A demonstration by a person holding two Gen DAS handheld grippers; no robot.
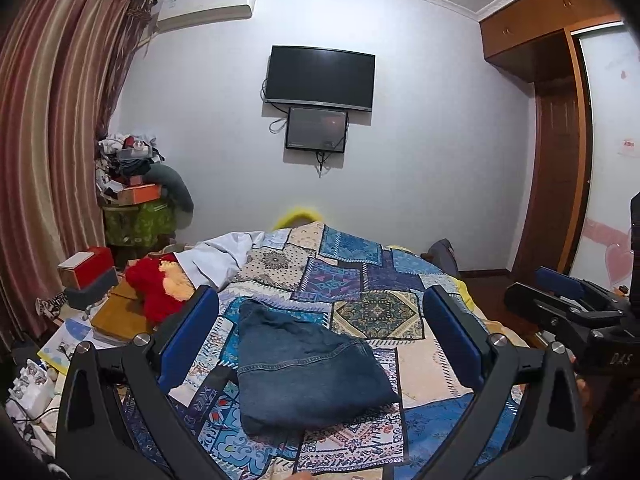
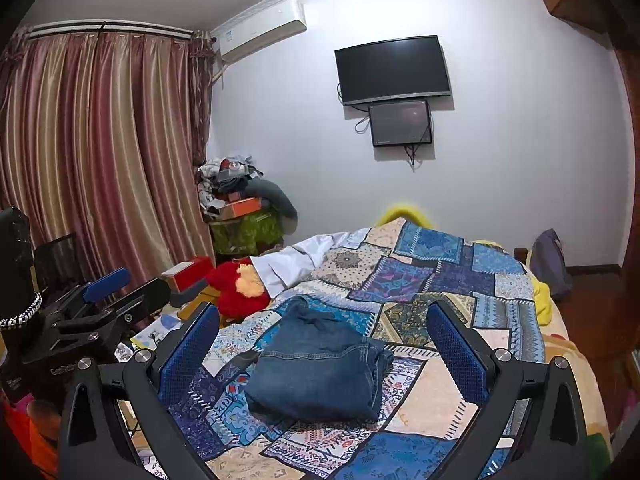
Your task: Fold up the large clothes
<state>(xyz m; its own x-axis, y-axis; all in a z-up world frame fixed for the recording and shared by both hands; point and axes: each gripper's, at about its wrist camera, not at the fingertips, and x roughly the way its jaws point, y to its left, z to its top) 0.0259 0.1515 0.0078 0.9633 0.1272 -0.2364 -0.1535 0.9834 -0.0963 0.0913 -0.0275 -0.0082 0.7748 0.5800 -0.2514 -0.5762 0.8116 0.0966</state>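
Through my left wrist camera, the left claw (image 1: 320, 332) stands wide apart, holding nothing, above the folded jeans (image 1: 308, 372) lying on the patchwork bedspread (image 1: 360, 276). Bare bedspread surrounds the jeans on all sides; the right claw (image 1: 560, 284) hangs near the bed's right edge. Through my right wrist camera, the right claw (image 2: 320, 340) is likewise spread and empty over the jeans (image 2: 320, 372), with the left claw (image 2: 108, 280) off the bed's left edge beside a red plush toy (image 2: 240, 288).

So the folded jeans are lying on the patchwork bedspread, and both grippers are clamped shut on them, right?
Not quite. The folded jeans do lie on the patchwork bedspread, but both the left gripper and right gripper are open, holding nothing, as each wrist view shows.
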